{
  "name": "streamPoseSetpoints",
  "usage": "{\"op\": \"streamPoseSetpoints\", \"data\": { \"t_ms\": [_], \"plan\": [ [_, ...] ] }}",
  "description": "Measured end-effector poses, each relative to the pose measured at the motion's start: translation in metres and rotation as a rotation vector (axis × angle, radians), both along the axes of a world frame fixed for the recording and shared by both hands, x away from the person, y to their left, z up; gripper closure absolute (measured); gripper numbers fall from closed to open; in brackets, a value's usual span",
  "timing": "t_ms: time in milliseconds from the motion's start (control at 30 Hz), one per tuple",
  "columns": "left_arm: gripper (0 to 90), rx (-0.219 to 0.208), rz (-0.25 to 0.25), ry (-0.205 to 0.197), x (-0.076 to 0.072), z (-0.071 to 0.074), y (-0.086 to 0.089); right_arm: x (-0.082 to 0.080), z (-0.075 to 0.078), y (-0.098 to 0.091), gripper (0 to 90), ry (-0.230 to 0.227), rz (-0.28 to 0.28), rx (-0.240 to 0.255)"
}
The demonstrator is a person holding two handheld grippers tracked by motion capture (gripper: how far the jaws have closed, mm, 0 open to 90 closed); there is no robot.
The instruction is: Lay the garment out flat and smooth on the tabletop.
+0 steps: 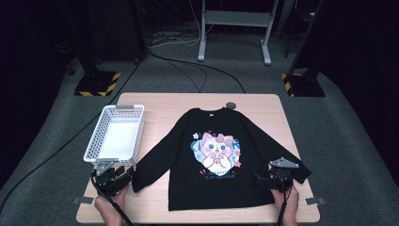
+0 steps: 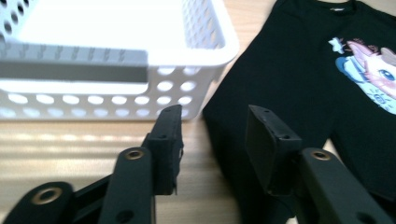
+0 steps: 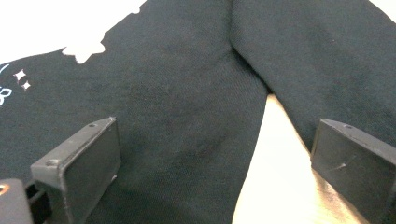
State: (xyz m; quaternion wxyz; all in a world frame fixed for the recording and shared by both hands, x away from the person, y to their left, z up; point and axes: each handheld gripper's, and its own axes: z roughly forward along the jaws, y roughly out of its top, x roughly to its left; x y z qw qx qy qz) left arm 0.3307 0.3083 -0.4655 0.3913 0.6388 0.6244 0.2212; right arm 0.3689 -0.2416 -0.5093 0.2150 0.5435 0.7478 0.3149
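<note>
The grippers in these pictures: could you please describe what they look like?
Both are black handheld tools. The left gripper and right gripper each carry a grey three-cornered plate on top and trail a black cable toward the person. Up close, the left gripper's fingers are flat, blocky black pads on arms with brass-coloured rivets. No sleeves show.

shirt (image 1: 214, 155): black knit cloth, matt, a fine soft weave; the printed cartoon on its chest looks smooth and slightly glossy.
basket (image 1: 98, 136): white plastic, smooth, faintly shiny, its walls pierced with rounded holes; a flat grey strip runs along the near rim.
table (image 1: 155, 103): pale wood-look top, smooth, with a light sheen and fine grain lines.
left gripper (image 2: 212, 140): black hard plastic, matt, with brass-coloured metal rivets.
right gripper (image 3: 215, 163): matt black plastic pads, lightly scuffed.
</note>
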Motion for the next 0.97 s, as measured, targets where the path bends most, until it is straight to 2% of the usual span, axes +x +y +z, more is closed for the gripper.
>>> {"op": "streamPoseSetpoints", "data": {
  "t_ms": [133, 267, 333, 400, 467, 500, 533, 600, 700, 767, 800, 900, 967],
  "plan": [
    [46.9, 0.077, -0.048, 0.075, 0.007, -0.012, -0.009, 0.0, 0.0, 0.0, 1.2, 0.0, -0.001, 0.0],
    [44.8, 0.138, -0.036, 0.138, 0.014, -0.032, -0.008, 0.0, 0.0, 0.0, 1.3, 0.0, -0.001, 0.0],
    [42.6, 0.13, -0.024, 0.119, 0.013, -0.035, -0.004, 0.0, 0.0, 0.0, 1.2, 0.0, -0.003, 0.0],
    [41.6, 0.129, -0.013, 0.121, 0.014, -0.035, 0.001, -0.001, 0.0, 0.0, 1.2, 0.0, -0.009, -0.001],
    [41.4, 0.148, -0.006, 0.106, 0.013, -0.036, 0.004, -0.005, 0.0, -0.001, 1.3, -0.001, -0.025, -0.002],
    [41.3, 0.151, -0.004, 0.092, 0.012, -0.038, 0.006, -0.008, 0.0, -0.001, 1.3, 0.0, -0.031, -0.001],
    [41.2, 0.148, -0.002, 0.054, 0.009, -0.041, 0.009, -0.01, 0.0, -0.002, 1.3, 0.0, -0.037, -0.001],
    [40.3, 0.15, 0.007, 0.053, 0.009, -0.042, 0.009, -0.015, 0.0, -0.005, 1.3, -0.001, -0.04, 0.001],
    [33.5, 0.152, -0.007, 0.057, 0.01, -0.042, 0.008, -0.019, 0.0, -0.007, 1.3, 0.0, -0.044, 0.002],
    [22.0, 0.136, -0.012, 0.063, 0.009, -0.042, 0.009, -0.021, 0.001, -0.008, 2.0, -0.002, -0.034, 0.008],
    [18.2, 0.133, -0.01, 0.049, 0.007, -0.041, 0.01, -0.021, 0.001, -0.008, 1.7, -0.004, -0.029, 0.011],
    [14.0, 0.096, -0.003, -0.05, -0.004, -0.035, 0.014, -0.021, 0.001, -0.01, 0.2, -0.006, -0.011, 0.041],
    [9.7, 0.08, 0.0, -0.102, -0.011, -0.03, 0.017, -0.021, 0.001, -0.014, 1.3, -0.009, -0.017, 0.068]
  ]
}}
